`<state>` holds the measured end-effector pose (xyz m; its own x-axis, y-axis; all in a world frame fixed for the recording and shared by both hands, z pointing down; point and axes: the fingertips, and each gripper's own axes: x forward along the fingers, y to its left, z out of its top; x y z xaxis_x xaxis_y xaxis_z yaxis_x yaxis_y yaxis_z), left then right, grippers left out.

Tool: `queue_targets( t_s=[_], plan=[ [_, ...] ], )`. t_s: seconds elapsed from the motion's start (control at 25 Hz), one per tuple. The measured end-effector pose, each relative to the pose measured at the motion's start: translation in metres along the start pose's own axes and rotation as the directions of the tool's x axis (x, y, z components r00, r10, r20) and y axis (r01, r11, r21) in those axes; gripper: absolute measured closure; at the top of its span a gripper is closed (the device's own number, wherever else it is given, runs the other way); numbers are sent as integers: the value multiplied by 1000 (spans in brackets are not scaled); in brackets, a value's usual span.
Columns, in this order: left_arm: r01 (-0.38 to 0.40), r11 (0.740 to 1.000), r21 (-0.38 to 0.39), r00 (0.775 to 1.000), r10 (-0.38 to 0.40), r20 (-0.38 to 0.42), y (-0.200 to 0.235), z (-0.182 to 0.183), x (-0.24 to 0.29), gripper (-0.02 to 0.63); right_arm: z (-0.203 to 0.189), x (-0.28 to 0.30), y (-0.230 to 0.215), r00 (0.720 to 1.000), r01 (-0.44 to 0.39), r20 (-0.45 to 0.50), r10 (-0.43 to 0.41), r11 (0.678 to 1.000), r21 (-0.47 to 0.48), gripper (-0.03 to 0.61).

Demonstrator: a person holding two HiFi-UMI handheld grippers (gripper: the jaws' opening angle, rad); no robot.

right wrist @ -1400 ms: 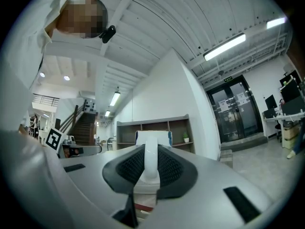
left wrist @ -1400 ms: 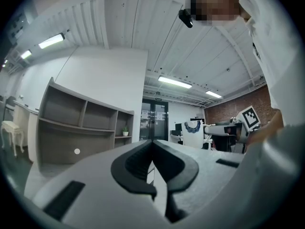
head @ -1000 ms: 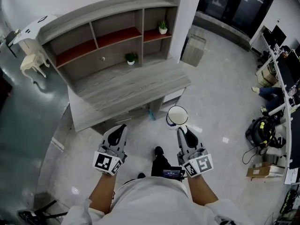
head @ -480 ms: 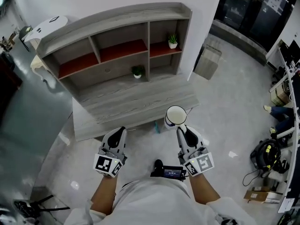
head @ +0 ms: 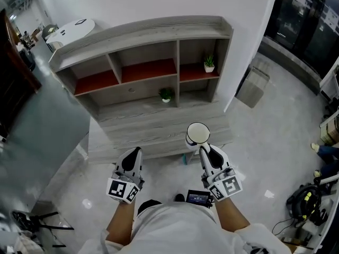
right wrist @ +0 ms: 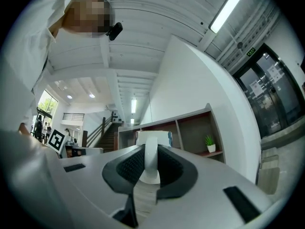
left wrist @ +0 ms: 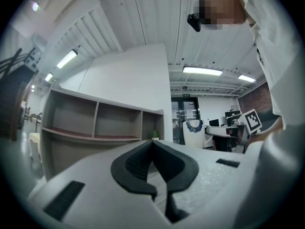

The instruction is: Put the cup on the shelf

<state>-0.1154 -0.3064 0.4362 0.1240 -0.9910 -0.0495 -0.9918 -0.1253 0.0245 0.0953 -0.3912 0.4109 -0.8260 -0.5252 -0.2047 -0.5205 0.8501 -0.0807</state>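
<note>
A white cup hangs upright in front of the grey wooden shelf unit, held by its handle in my right gripper, which is shut on it. In the right gripper view the cup's body shows just past the jaws, with the shelf's compartments behind. My left gripper is shut with nothing in it, level with the right one and left of the cup. In the left gripper view its dark pads meet, and the shelf unit stands ahead.
Two small potted plants stand on the shelf unit, one in the upper right compartment, one lower in the middle. A white wall rises behind. A grey box sits on the floor at right, a dark partition at left.
I have walked nearer the shelf unit, which now sits closer and more central in the head view. The cup stays held in the right gripper; both grippers keep their positions before me.
</note>
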Motion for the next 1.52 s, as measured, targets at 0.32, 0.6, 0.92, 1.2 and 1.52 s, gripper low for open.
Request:
queue_targets(
  t_s=[0.32,0.6,0.92,1.2,1.52],
  plan=[
    [-75,997,-7,997,75,-10,12,-16,8,604,-15,31,-13,998,-68,7,67,997,36,501],
    [-133,991,-26,991,133,-2,57,-22,15,604,-28,71,-12,995,-100,-6,100,994,43,501],
    [-128,991,-50,991,130,39,116,-17,54,604,-29,139,-14,992,-125,7,125,992,12,500],
    [-105,992,-67,993,108,40,176,-15,85,604,-29,203,-16,994,-105,7,105,994,-15,500],
    [-70,996,-57,997,71,12,226,-31,111,604,-38,256,-19,999,-46,12,46,998,-36,501]
  ],
)
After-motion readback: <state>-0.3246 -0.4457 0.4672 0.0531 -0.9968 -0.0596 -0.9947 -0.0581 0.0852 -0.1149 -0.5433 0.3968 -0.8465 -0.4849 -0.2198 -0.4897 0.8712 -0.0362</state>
